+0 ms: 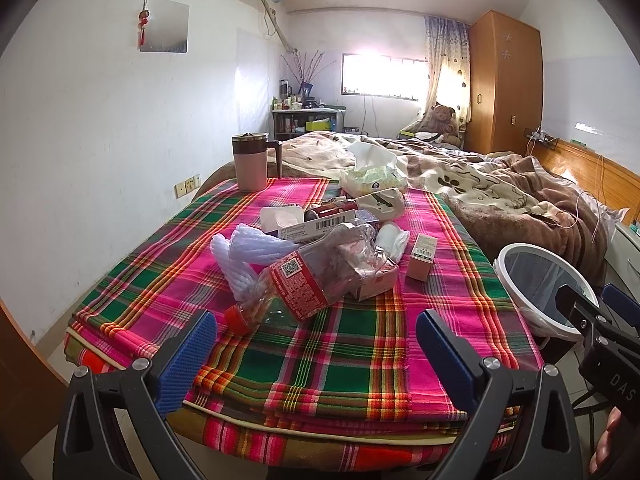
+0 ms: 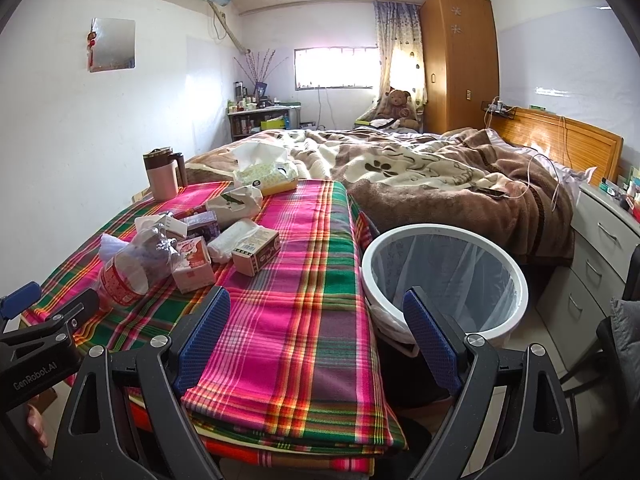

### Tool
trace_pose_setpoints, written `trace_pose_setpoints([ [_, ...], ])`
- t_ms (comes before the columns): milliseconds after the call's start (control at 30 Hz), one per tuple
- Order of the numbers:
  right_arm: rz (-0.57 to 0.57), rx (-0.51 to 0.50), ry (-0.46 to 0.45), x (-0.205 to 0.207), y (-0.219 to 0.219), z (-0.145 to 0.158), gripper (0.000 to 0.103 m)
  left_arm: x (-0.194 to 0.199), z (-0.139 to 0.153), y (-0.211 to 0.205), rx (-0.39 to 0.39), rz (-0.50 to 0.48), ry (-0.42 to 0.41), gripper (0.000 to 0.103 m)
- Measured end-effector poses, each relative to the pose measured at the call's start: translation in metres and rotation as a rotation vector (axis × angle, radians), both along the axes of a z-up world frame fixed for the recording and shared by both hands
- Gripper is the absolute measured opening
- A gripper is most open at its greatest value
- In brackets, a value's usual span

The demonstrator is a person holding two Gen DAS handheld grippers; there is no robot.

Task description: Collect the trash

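Two grippers hang at the near edge of a folded plaid cloth spread over the foot of the bed, both with jaws spread wide and nothing between them. The left gripper faces the trash pile, with a bare strip of cloth between its blue pads and the crushed plastic bottle, whose red cap points toward the near left pad. Behind the bottle lie a small pink carton, white foam wrap, a barcode-labelled box and a wad of white tissue; a pink box stands just right of them. The right gripper hovers over the cloth's right edge, one pad above the cloth, the other above the rim of the white bin, which sits on the floor just beside the bed, lined with a clear bag. The right half of the cloth is bare. Farther back, a lidded pink mug stands near the cloth's far left corner, and a tissue pack rests against the rumpled brown blanket. A drawer unit flanks the bin's right side.
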State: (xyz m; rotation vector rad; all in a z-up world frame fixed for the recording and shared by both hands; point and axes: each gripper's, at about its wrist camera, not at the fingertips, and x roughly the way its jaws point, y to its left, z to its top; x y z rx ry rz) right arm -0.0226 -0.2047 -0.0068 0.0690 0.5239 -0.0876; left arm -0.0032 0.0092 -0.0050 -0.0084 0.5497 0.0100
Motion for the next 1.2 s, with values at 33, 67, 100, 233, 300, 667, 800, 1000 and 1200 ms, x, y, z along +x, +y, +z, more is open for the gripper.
trace_pose_setpoints([
  [33, 0.0, 0.0, 0.002, 0.0, 0.0, 0.0, 0.09, 0.0, -0.001, 0.0, 0.001, 0.0, 0.001, 0.101],
  [67, 0.0, 0.0, 0.004, 0.0, 0.0, -0.001, 0.09, 0.0, -0.002, -0.001, 0.0, 0.0, 0.003, 0.101],
  [100, 0.0, -0.001, 0.006, 0.001, -0.001, -0.001, 0.09, 0.0, -0.003, -0.001, -0.001, 0.0, 0.004, 0.101],
  [233, -0.003, -0.002, 0.014, 0.003, -0.002, -0.003, 0.09, 0.009, -0.004, 0.006, -0.009, -0.01, 0.017, 0.101],
  [300, -0.006, -0.004, 0.018, 0.005, -0.001, -0.004, 0.09, 0.013, -0.007, 0.006, -0.011, -0.024, 0.031, 0.101],
  [667, 0.009, 0.001, 0.055, 0.031, 0.003, -0.012, 0.09, 0.039, -0.023, 0.034, -0.054, -0.073, 0.117, 0.101],
  [800, 0.029, 0.014, 0.08, 0.053, 0.007, -0.017, 0.09, 0.058, -0.027, 0.048, -0.037, -0.098, 0.136, 0.101],
  [1000, 0.042, 0.067, 0.136, 0.092, 0.008, -0.027, 0.09, 0.089, -0.024, 0.047, 0.056, -0.168, 0.132, 0.101],
  [1200, 0.055, 0.083, 0.172, 0.123, 0.016, -0.031, 0.09, 0.112, -0.032, 0.038, 0.102, -0.26, 0.17, 0.095],
])
